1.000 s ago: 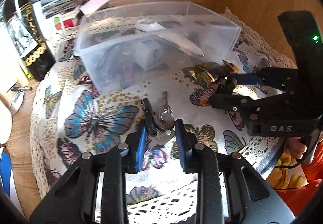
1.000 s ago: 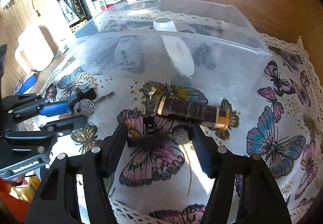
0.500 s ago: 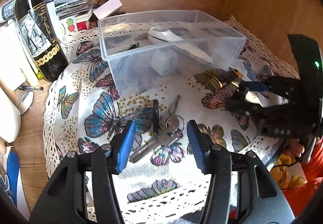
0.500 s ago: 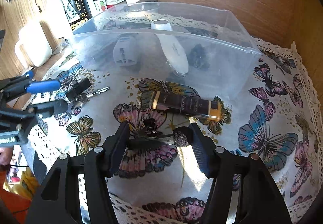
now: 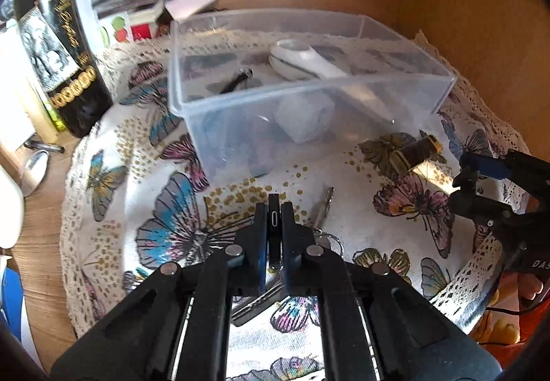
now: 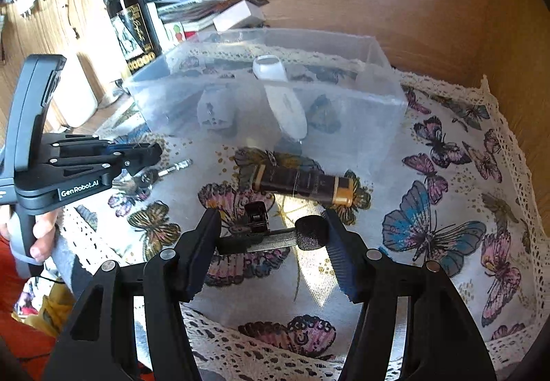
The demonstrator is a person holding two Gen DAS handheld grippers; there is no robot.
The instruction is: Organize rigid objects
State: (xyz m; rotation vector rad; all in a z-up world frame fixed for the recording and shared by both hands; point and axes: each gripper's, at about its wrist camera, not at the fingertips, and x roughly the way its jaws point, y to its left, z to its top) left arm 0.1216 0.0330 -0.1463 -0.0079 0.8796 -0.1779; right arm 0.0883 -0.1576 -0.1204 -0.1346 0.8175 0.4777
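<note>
My left gripper (image 5: 274, 209) is shut on a flat black fob (image 5: 274, 219) of a key bunch (image 5: 321, 209) that lies on the butterfly cloth (image 5: 172, 226). In the right wrist view the left gripper (image 6: 151, 154) sits over the keys (image 6: 165, 171). My right gripper (image 6: 271, 226) holds a small clip microphone (image 6: 275, 236) with a foam head between its wide-spread jaws. A dark tube with a gold cap (image 6: 302, 185) lies just beyond it, also in the left wrist view (image 5: 416, 150). A clear plastic box (image 6: 275, 95) holds a white handheld device (image 6: 282, 99), a white adapter (image 6: 215, 109) and a dark clip (image 5: 237, 82).
A wine bottle (image 6: 129, 16) stands left of the box, with stacked books and small boxes (image 6: 206, 9) behind it. A white mug (image 6: 77, 95) is further left. A wooden wall (image 6: 412, 2) rises right behind the box. The cloth's lace edge (image 6: 275, 346) is near me.
My left gripper has closed from wide open onto the black key fob. The right gripper has pulled back and up a little, still carrying the clip microphone.
</note>
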